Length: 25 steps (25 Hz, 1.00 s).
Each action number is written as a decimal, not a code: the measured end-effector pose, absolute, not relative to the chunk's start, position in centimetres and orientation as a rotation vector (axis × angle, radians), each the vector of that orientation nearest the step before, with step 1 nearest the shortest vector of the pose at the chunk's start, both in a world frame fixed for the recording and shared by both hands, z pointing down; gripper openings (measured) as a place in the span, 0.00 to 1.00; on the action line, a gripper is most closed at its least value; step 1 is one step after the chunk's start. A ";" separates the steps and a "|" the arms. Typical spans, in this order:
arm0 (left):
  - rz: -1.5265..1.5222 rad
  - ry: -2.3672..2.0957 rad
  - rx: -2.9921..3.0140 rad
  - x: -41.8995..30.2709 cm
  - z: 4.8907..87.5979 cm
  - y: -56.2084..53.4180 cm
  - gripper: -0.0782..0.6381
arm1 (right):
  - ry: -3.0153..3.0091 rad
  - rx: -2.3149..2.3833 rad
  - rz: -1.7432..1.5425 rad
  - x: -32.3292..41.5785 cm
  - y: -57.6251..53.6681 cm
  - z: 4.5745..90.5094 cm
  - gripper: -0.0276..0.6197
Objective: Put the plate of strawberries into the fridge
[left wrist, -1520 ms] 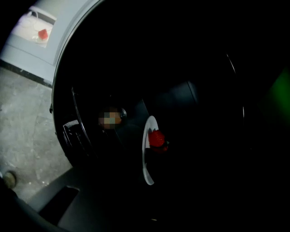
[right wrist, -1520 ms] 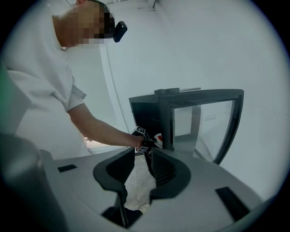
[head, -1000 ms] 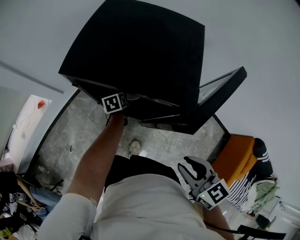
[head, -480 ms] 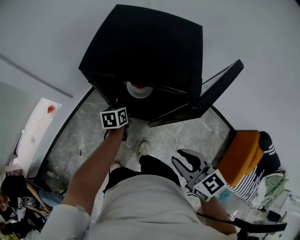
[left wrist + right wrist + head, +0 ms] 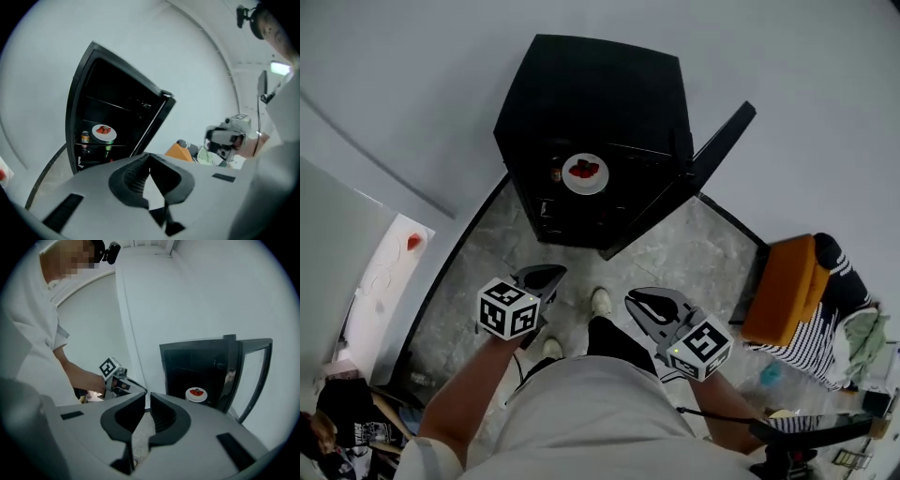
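Plate [image 5: 584, 172] of strawberries is sitting inside the fridge [image 5: 591, 103] now, on the far side, with the door [image 5: 717, 150] hanging open to the right. Both claws are hanging back on the near side. The left gripper [image 5: 544, 275] is pinched fully shut on nothing, and the right gripper [image 5: 650, 302] is closing down to a narrow slit, nothing between its jaws either. A second ago the left one was reaching up at the fridge mouth, jaws wide; now it's well clear. I'm guessing the placing is done and only the door is left.
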<state>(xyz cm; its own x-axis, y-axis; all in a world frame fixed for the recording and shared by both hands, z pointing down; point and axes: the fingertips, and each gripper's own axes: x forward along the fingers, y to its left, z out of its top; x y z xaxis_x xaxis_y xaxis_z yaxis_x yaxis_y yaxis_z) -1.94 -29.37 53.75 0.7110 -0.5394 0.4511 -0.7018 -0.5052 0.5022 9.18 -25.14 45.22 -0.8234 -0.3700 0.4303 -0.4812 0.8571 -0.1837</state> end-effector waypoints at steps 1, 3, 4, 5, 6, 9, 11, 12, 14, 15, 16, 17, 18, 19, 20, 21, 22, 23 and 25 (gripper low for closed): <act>0.310 -0.917 2.253 -2.3 53.0 -27.7 0.13 | -2.649 0.634 0.398 8.5 -24.3 45.1 0.11; 0.293 -0.864 2.265 -2.8 51.6 -24.7 0.13 | -2.648 0.631 0.385 7.4 -22.5 44.9 0.09; 0.282 -0.837 2.267 -3.0 51.1 -23.2 0.13 | -2.648 0.627 0.380 6.9 -21.6 44.9 0.09; 0.277 -0.811 2.272 -3.1 50.7 -21.8 0.13 | -2.650 0.625 0.378 6.4 -20.7 44.8 0.09; 0.280 -0.787 2.281 -3.2 50.4 -20.3 0.13 | -2.652 0.624 0.377 6.0 -19.8 44.8 0.09; 0.280 -0.727 2.307 -3.3 49.7 -16.3 0.13 | -2.656 0.632 0.370 4.8 -17.2 44.9 0.08; 0.251 -0.711 2.304 -3.9 49.1 -14.3 0.13 | -2.657 0.631 0.372 4.0 -15.7 45.0 0.08; 0.240 -0.712 2.301 -4.3 48.9 -13.6 0.13 | -2.659 0.626 0.370 3.6 -15.0 45.1 0.08; 0.234 -0.723 2.295 -5.2 48.7 -12.3 0.13 | -2.663 0.619 0.362 2.9 -13.9 45.3 0.08; 0.236 -0.726 2.292 -5.6 48.7 -11.7 0.13 | -2.667 0.616 0.360 2.5 -13.3 45.3 0.08; 0.240 -0.726 2.291 -6.0 48.7 -11.1 0.13 | -2.670 0.614 0.360 2.2 -12.7 45.3 0.08; 0.245 -0.726 2.290 -6.4 48.8 -10.4 0.13 | -2.671 0.611 0.360 2.0 -12.1 45.3 0.08; 0.249 -0.725 2.291 -6.7 48.9 -9.8 0.13 | -2.671 0.607 0.360 1.7 -11.4 45.3 0.08; 0.251 -0.725 2.292 -7.0 48.9 -9.3 0.13 | -2.671 0.604 0.360 1.4 -10.8 45.3 0.08; 0.253 -0.725 2.294 -7.2 49.0 -8.9 0.13 | -2.672 0.601 0.359 1.1 -10.3 45.3 0.08; 0.255 -0.727 2.298 -7.4 49.0 -8.5 0.13 | -2.674 0.596 0.357 0.9 -9.8 45.3 0.08; 0.257 -0.731 2.301 -7.6 49.1 -8.3 0.13 | -2.676 0.591 0.355 0.6 -9.4 45.3 0.08; 0.256 -0.736 2.301 -7.7 49.2 -8.0 0.13 | -2.678 0.585 0.352 0.4 -9.0 45.3 0.08; 0.242 -0.742 2.296 -7.8 49.2 -7.7 0.13 | -2.679 0.578 0.347 0.2 -8.3 45.3 0.08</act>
<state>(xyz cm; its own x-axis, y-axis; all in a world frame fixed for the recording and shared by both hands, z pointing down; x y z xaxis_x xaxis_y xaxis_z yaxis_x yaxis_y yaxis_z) -7.84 -7.66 49.23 0.8184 -0.4425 0.3665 -0.5735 -0.5900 0.5683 0.20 -8.31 45.29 -0.8445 -0.3446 0.4100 -0.4376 0.8853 -0.1572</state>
